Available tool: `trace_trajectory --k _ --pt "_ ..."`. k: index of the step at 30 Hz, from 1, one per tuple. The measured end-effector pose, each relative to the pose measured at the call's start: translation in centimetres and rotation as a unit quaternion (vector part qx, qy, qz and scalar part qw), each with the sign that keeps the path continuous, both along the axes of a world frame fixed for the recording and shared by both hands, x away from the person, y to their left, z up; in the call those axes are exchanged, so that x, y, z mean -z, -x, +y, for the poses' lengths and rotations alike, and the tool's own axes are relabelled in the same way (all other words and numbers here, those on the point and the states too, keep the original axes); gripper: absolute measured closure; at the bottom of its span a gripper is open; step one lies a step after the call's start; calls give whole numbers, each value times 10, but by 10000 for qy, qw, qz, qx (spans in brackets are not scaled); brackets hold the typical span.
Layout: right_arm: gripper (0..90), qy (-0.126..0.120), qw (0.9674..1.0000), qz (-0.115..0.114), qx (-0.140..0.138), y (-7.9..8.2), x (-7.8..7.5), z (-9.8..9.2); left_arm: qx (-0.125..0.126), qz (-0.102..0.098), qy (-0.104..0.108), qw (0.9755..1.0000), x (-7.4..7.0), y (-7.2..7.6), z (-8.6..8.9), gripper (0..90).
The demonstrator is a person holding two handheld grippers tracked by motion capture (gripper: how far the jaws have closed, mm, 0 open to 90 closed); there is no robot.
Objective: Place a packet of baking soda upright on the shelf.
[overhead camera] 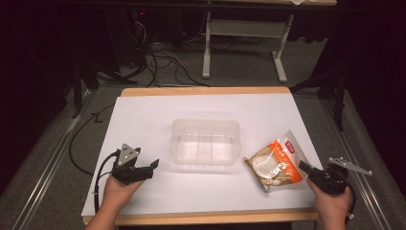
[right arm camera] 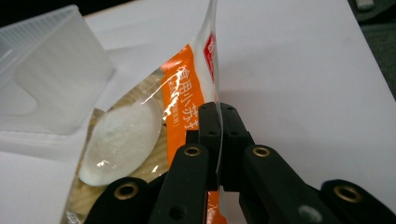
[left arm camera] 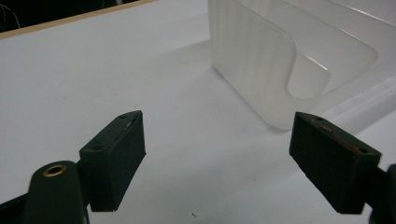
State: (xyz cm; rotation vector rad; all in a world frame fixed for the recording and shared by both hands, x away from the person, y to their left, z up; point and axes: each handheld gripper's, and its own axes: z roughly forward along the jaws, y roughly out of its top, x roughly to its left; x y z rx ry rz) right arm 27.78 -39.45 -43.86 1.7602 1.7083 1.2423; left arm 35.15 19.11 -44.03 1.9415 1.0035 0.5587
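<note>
Plastic of the packet (right arm camera: 140,140) looks thin, slippery and limp, so the right hand-held gripper (right arm camera: 218,122) pinches its flat sealed edge, while the left hand-held gripper (left arm camera: 217,156) gapes wide, empty.

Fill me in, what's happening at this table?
A person works two handheld grippers over a white table. The right gripper has its fingers pinched shut on the edge of an orange snack packet beside a clear plastic container. The left gripper sits open near the container, holding nothing.
</note>
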Motion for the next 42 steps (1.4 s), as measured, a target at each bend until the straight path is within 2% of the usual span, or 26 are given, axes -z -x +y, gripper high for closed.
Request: trace_trajectory --k 1,2,3,4,6,7,9,10,21,30,34,37,42 --pt "900 0 10000 0 0 0 0 0 -1 3 -24 10000 0 0 0 187" --pt "900 -65 9999 -155 -10 1 -5 4 -3 10 -30 10000 0 0 0 187" --pt "900 -65 9999 -155 -10 1 -5 4 -8 20 -23 10000 1 0 0 187" --pt "900 -54 9995 -298 -72 2 -10 8 -6 25 -24 10000 1 0 0 188" --pt "900 -39 9993 -366 -98 3 -12 10 -10 7 -20 10000 1 0 -1 189" --pt "900 -12 9986 -509 -153 4 -18 14 -12 8 -18 10000 1 1 0 190" --pt "900 0 9983 -564 -161 5 -21 16 -15 3 -49 10000 1 1 0 190" --pt "900 25 9972 -709 -220 7 -27 20 -23 1 -71 10000 2 1 0 190" --pt "900 168 9914 -1187 -522 7 -49 40 -135 -57 -168 9998 2 9 7 191" --pt "900 336 9871 -1514 -385 -1 -62 40 -352 -40 -186 9992 2 18 23 191" --pt "900 500 9851 -1625 -270 -5 -67 39 -459 -52 -199 9987 2 24 29 192" --pt "900 484 9840 -1701 -194 -7 -69 37 -529 -41 -233 9983 3 27 33 192" --pt "900 428 9823 -1807 -229 -12 -70 37 -603 -40 -217 9979 3 30 38 192"
